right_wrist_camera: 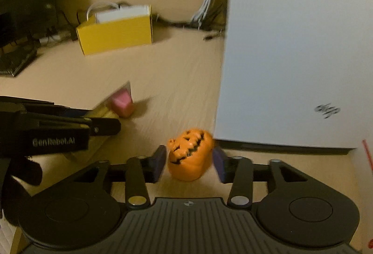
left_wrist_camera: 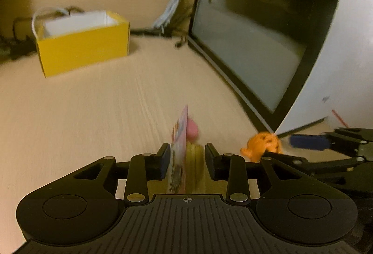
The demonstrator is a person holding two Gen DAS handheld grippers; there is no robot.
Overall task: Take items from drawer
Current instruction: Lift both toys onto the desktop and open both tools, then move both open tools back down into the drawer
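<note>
A blister pack (left_wrist_camera: 179, 151) with a printed card back and a pink piece stands on edge on the wooden table (left_wrist_camera: 93, 114), between the fingers of my left gripper (left_wrist_camera: 187, 152). A small gap shows at the right pad, so the jaws are open around it. In the right wrist view the same pack (right_wrist_camera: 121, 102) lies beside the left gripper (right_wrist_camera: 105, 123). An orange jack-o'-lantern pumpkin (right_wrist_camera: 190, 158) sits on the table between the pads of my right gripper (right_wrist_camera: 189, 156), which stand open just clear of its sides. In the left wrist view the pumpkin (left_wrist_camera: 261, 144) appears at the right.
A yellow open box (left_wrist_camera: 84, 51) with white contents stands at the back left. A dark glossy panel (left_wrist_camera: 256, 32) with a white face (right_wrist_camera: 291, 56) rises close on the right. White cables (left_wrist_camera: 174, 2) and black cords hang and lie behind it.
</note>
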